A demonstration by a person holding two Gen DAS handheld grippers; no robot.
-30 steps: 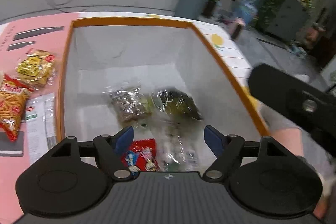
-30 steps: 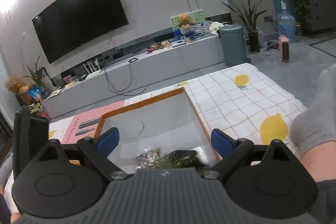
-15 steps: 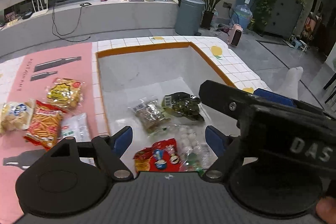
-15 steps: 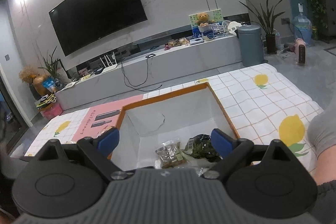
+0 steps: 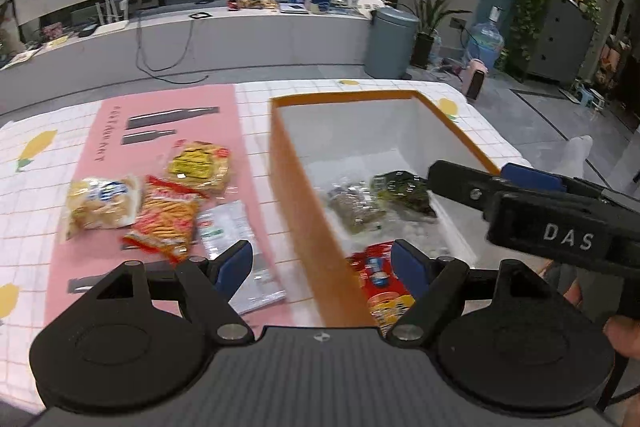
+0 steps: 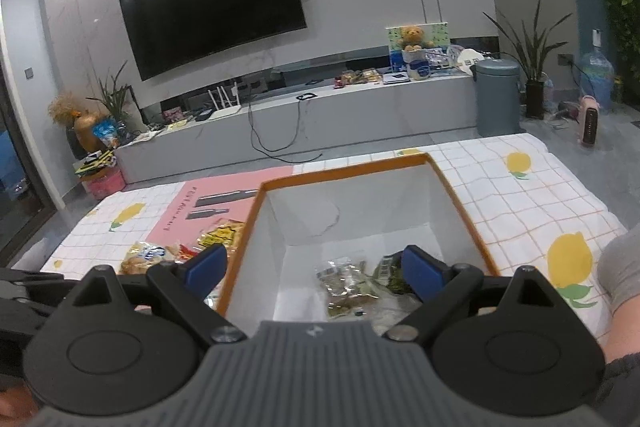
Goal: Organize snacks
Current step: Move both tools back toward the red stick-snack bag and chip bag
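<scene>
- Left wrist view: my left gripper (image 5: 322,265) has lifted out of the orange box (image 5: 296,187) and swung toward the pink mat (image 5: 116,131); its jaws have just been opening and stand released, nothing between them.
- Four snack packets (image 5: 160,203) wait on the mat; several already lie in the box, so I judge one was just dropped.
- My right gripper (image 6: 316,269) hovers over the box, released, empty.

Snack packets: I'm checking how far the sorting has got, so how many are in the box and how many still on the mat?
In the box: 4
On the pink mat: 4
Total: 8
</scene>
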